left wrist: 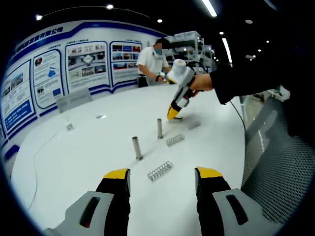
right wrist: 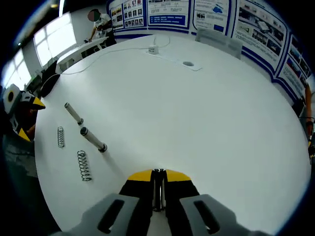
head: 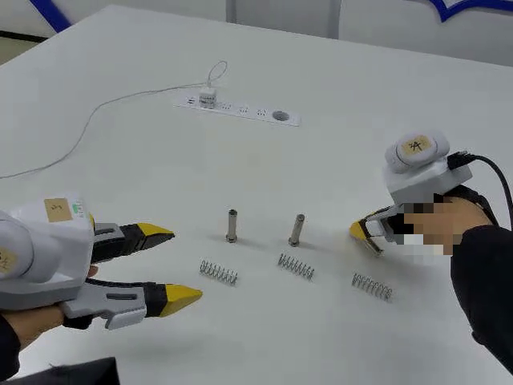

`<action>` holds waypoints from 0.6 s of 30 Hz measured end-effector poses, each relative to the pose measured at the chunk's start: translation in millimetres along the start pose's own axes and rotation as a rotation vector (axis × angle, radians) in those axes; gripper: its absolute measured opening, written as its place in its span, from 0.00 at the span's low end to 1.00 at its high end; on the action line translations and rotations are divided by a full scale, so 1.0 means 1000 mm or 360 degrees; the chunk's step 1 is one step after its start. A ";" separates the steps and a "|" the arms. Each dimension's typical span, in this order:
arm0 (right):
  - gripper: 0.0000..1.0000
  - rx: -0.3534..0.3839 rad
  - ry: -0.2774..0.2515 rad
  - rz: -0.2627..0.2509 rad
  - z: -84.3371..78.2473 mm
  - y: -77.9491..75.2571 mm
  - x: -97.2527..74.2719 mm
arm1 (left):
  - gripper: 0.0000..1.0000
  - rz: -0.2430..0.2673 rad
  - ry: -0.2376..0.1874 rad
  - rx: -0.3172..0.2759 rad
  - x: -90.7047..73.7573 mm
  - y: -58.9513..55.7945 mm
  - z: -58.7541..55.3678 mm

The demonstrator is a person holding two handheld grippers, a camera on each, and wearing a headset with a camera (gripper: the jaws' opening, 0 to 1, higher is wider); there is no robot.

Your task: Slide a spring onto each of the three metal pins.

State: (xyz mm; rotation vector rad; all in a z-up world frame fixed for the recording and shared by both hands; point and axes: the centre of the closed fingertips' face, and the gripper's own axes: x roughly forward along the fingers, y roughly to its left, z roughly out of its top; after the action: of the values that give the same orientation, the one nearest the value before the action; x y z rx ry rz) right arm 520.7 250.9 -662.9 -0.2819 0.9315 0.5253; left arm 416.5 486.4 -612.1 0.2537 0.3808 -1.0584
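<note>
The right gripper [head: 367, 238], mid-right, is clamping the third pin [right wrist: 157, 191], probably to stand it on the bench [head: 321, 176] beside the two upright pins [head: 232, 225] at centre. Three springs [head: 218, 273] are lying just below them. The left gripper [head: 186, 265], lower left, is hanging with its jaws released, likely waiting to grab a spring.

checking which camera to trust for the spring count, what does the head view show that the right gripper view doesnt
Head view adds: a third spring lying near the right gripper, and a plain look at the left gripper with its jaws spread open.
Right gripper view adds: a close look at the third pin clamped between that gripper's shut jaws, plus wall posters and a person in the background.
Both share: two upright pins, two springs lying beside them, the power strip and the white table.
</note>
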 end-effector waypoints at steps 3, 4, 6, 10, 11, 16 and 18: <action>0.09 0.0004 -0.0022 -0.0001 0.000 0.001 -0.008 | 0.54 -0.0004 -0.0002 0.0001 0.000 0.000 0.000; 0.09 0.0007 -0.0033 0.0000 0.000 0.002 -0.011 | 0.54 -0.0003 -0.0002 0.0001 0.000 0.000 0.000; 0.09 0.0004 -0.0053 -0.0003 0.000 0.004 -0.017 | 0.54 -0.0004 -0.0005 0.0000 0.000 0.000 0.000; 0.09 0.0004 -0.0084 -0.0009 -0.002 0.007 -0.025 | 0.54 -0.0005 -0.0008 0.0003 0.000 0.000 0.001; 0.09 0.0008 -0.0094 -0.0011 -0.002 0.008 -0.027 | 0.54 -0.0005 -0.0008 0.0003 0.000 0.000 0.001; 0.09 0.0030 -0.0140 -0.0014 -0.005 0.011 -0.034 | 0.54 -0.0006 -0.0003 0.0011 -0.001 -0.001 0.002; 0.09 0.0039 -0.0151 -0.0010 -0.006 0.012 -0.035 | 0.54 -0.0007 -0.0001 0.0011 -0.001 -0.001 0.002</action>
State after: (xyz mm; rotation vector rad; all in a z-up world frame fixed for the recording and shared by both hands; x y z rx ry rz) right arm 493.2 247.3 -637.2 -0.2360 0.8443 0.5169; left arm 415.4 485.6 -610.2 0.2589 0.3771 -1.0641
